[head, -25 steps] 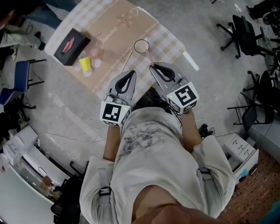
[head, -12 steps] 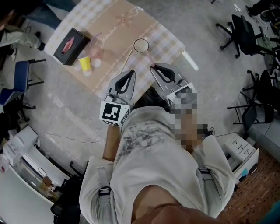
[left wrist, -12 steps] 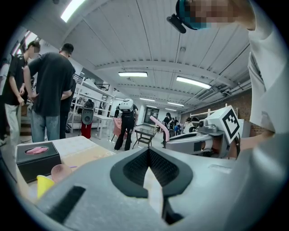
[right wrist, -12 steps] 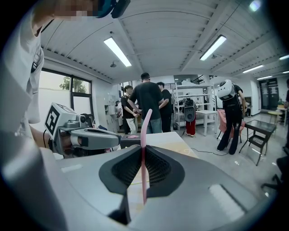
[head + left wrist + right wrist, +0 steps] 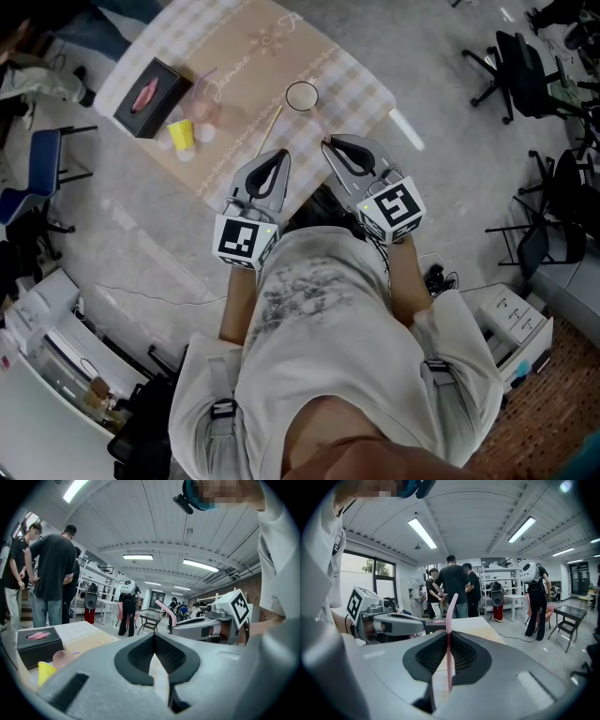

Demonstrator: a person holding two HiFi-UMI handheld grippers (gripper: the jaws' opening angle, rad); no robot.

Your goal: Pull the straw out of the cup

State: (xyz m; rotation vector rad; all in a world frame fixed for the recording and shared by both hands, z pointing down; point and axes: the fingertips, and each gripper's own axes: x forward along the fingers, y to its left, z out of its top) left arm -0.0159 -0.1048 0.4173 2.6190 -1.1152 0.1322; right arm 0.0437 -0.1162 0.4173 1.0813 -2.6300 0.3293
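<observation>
In the head view a clear cup (image 5: 302, 97) stands on the table's beige mat (image 5: 246, 66), just beyond my right gripper (image 5: 326, 143). That gripper is shut on a pink straw (image 5: 449, 634), which stands upright between its jaws with the bent top leaning right. The straw (image 5: 319, 126) is out of the cup, beside its near rim. My left gripper (image 5: 279, 156) hovers at the table's near edge, shut with nothing in it. From the left gripper view the straw (image 5: 166, 611) rises from the right gripper (image 5: 174, 629).
A black tissue box (image 5: 147, 86), a yellow cup (image 5: 182, 135) and a pink cup (image 5: 206, 111) sit on the table's left part. A thin wooden stick (image 5: 270, 130) lies near the left gripper. Office chairs (image 5: 525, 75) stand right; several people (image 5: 454, 590) stand beyond the table.
</observation>
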